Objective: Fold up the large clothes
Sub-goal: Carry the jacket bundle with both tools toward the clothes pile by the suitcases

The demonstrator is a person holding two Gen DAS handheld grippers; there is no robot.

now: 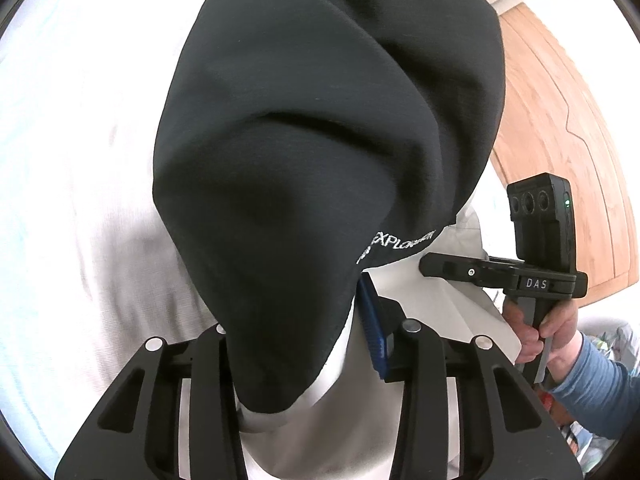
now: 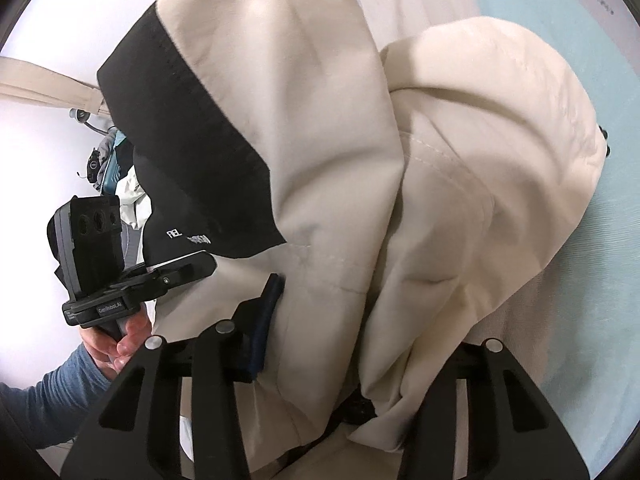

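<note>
Two grippers: both clamped on jacket (image 2: 340,160), black/cream
L gripper (image 1: 312,344): pinching black panel w/ white lettering
R gripper (image 2: 320,340): pinching cream fabric
Under: pale bedsheet (image 1: 80,160)

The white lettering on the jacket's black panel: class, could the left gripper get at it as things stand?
Probably not: the left gripper looks shut on the jacket, so it isn't free, though the lettering lies uncovered nearby.

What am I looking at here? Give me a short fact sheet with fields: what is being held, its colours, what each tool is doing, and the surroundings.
Item: one large jacket, lifted and hanging bunched
Colours: cream body, black panel with white lettering
Left gripper: jaws closed on the jacket's black part
Right gripper: jaws closed on the cream part
Beneath: pale bed sheet
Nearby: wooden headboard
</note>
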